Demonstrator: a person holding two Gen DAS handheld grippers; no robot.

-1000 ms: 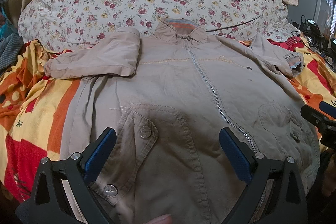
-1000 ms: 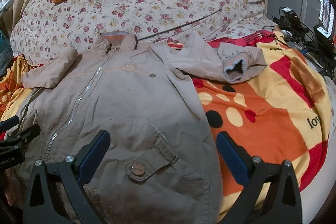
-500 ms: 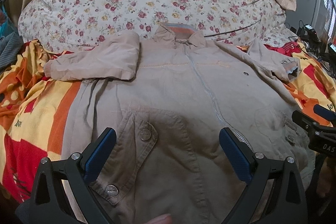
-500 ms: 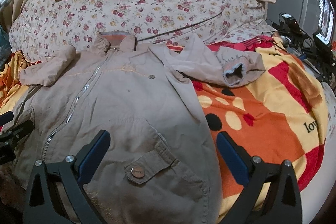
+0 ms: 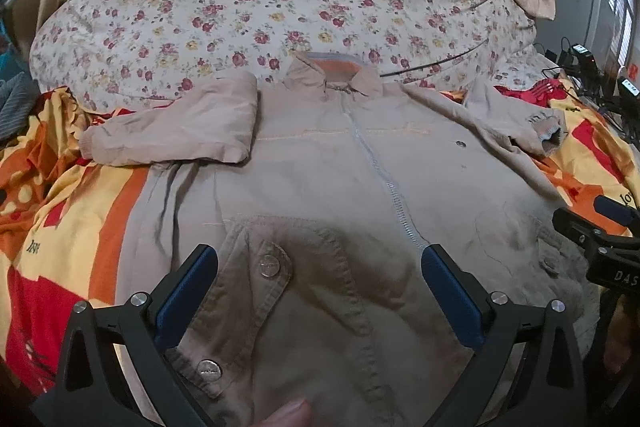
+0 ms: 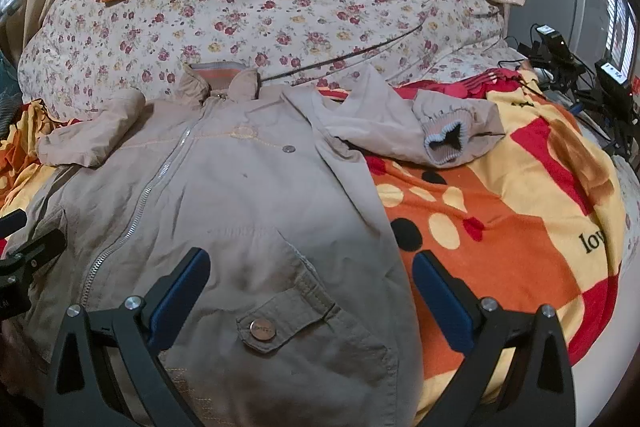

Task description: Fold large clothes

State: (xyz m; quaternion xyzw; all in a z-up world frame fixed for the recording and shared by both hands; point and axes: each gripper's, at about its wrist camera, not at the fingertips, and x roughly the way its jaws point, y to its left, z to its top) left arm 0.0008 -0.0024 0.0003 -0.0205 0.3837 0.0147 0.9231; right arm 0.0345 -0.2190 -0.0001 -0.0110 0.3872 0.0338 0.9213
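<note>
Folding not begun: left claw and right claw, both agape and empty, hover over the zipped beige jacket near its hem on the bed, so next likely grasp the spread right sleeve.

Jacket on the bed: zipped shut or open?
Zipped shut. The jacket lies front up, and its zipper runs closed from the collar down toward the hem.

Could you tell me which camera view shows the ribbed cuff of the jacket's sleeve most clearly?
The right wrist view: the ribbed cuff faces the camera, opening visible, on the blanket. The left wrist view shows it small and side-on at the far right.
</note>
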